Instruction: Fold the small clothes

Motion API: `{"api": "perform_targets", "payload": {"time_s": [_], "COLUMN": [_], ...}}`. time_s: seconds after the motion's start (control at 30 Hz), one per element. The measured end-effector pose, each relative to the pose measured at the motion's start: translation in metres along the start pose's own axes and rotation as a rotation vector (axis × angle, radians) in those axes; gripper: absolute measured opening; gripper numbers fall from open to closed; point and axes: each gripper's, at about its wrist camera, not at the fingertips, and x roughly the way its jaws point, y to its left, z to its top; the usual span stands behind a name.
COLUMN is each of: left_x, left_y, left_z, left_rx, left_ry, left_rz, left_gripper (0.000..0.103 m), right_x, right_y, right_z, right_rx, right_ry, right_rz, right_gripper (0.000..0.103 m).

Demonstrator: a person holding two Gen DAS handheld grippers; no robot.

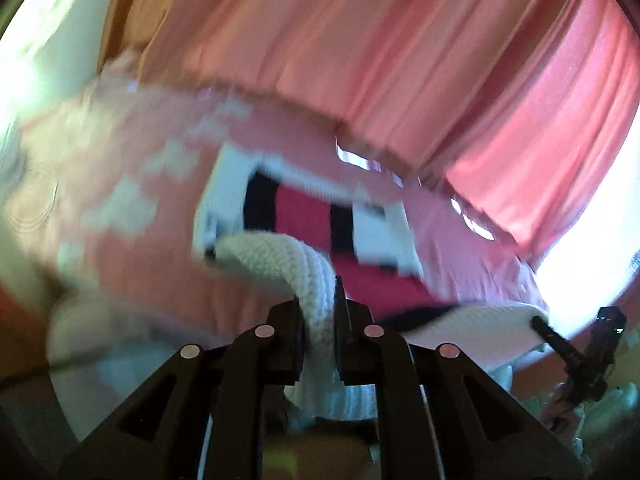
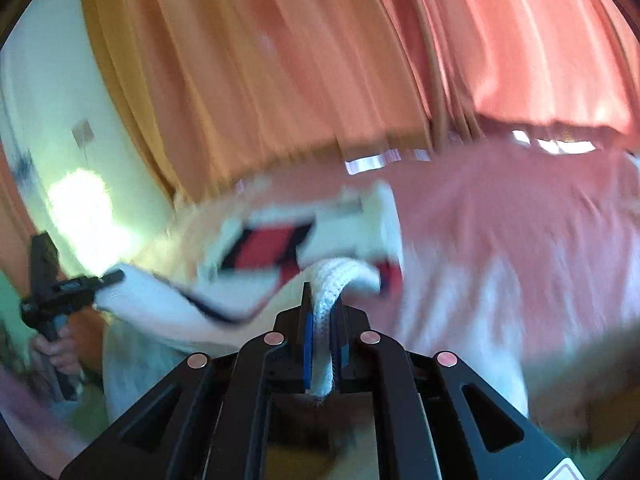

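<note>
Both claws pinching same garment: left gripper (image 1: 320, 312) pressed on white knit edge of the sweater (image 1: 304, 216), right gripper (image 2: 322, 316) likewise on another edge. Sweater (white knit w/ red panel, dark stripes) hangs stretched btwn them, lifted over bed (image 1: 132, 264), body at 12 o'clock from each claw. In left view, right claw seen at 3 o'clock; in right view, left claw at 9 o'clock w/ hand (image 2: 56, 354) on its handle. Pink patterned bedsheet beneath, pink-orange curtains (image 1: 400, 60) behind. Frames blurred. Progress, est.: garment picked up, spread; no fold visible yet. Lay flat, folds all remain.
</note>
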Motion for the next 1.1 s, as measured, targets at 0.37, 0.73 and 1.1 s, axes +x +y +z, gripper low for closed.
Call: {"api": "perform_targets", "payload": {"time_s": [0.37, 0.73, 1.1], "left_x": [0.232, 0.300, 0.255], "left_y": [0.061, 0.102, 0.095], "left_z": [0.121, 0.131, 0.157], "left_rx": [-0.087, -0.166, -0.148], "left_ry": [0.083, 0.141, -0.093], "left_rz": [0.308, 0.305, 0.405], "left_gripper": [0.012, 0.022, 0.077], "right_x": [0.246, 0.328, 0.291], "right_y": [-0.075, -0.101, -0.096], "right_z": [0.100, 0.114, 0.128], "right_rx": [0.144, 0.223, 0.177], "right_ry": [0.139, 0.191, 0.082], "right_rz": [-0.060, -0.066, -0.146], "right_gripper": [0.007, 0.039, 0.076]}}
